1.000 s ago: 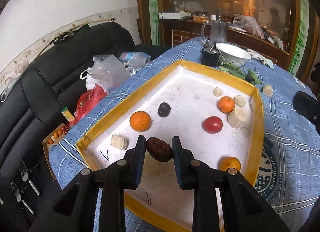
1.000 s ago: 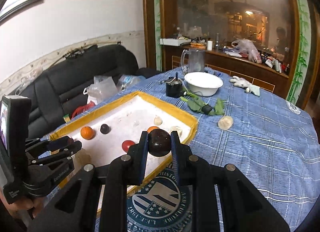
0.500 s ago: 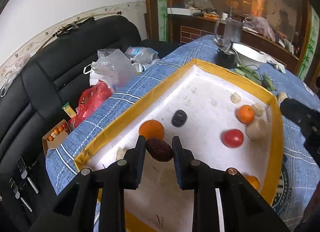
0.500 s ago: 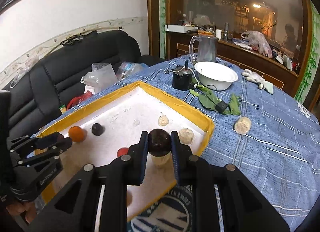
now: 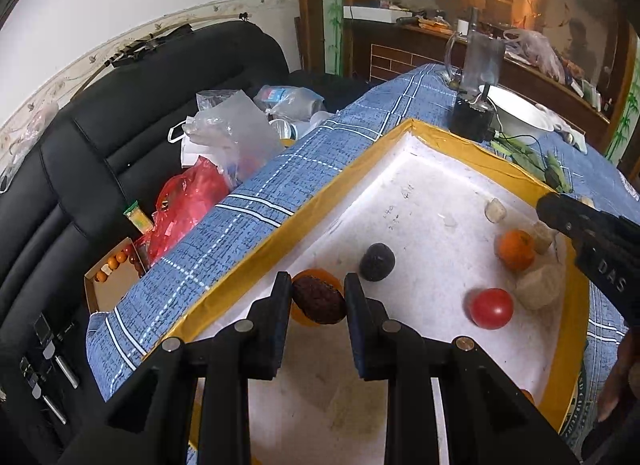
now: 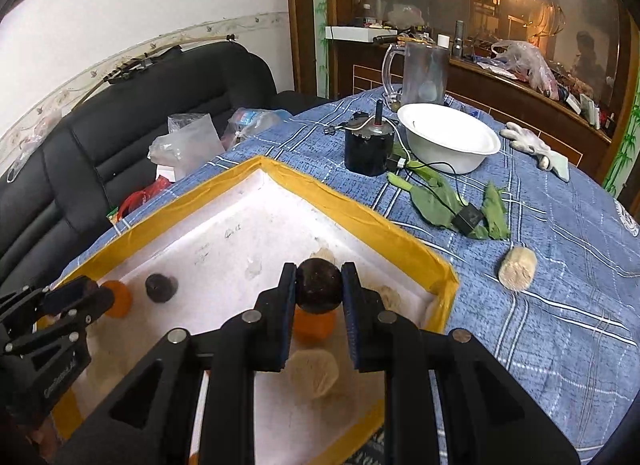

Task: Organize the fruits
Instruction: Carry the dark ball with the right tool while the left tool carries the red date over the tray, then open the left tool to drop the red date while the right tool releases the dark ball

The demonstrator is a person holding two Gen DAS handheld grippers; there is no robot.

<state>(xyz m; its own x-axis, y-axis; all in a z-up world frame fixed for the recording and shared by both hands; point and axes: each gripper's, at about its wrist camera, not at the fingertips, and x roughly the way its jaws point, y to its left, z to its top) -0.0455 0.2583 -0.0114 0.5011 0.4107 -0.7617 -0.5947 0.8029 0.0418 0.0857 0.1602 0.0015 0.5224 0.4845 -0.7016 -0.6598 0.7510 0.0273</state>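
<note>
Two handheld black two-finger grippers hover over a shallow white foam tray with a yellow taped rim (image 5: pixel 256 261) on a blue plaid tablecloth (image 6: pixel 560 265). The left gripper (image 5: pixel 318 299) is clamped on a dark reddish-brown wrinkled oval fruit (image 5: pixel 318 301), held above an orange (image 5: pixel 298 315) near the tray's left wall. The right gripper (image 6: pixel 319 291) pinches a dark, round, smooth fruit (image 6: pixel 319 289) above another orange (image 6: pixel 314 325) by the right wall. A red tomato (image 5: pixel 491 308) and a dark purple fruit (image 5: pixel 377 261) lie loose on the tray floor. This looks like the carrying stage — each fruit next needs lowering onto bare floor beside its group, then releasing.
</note>
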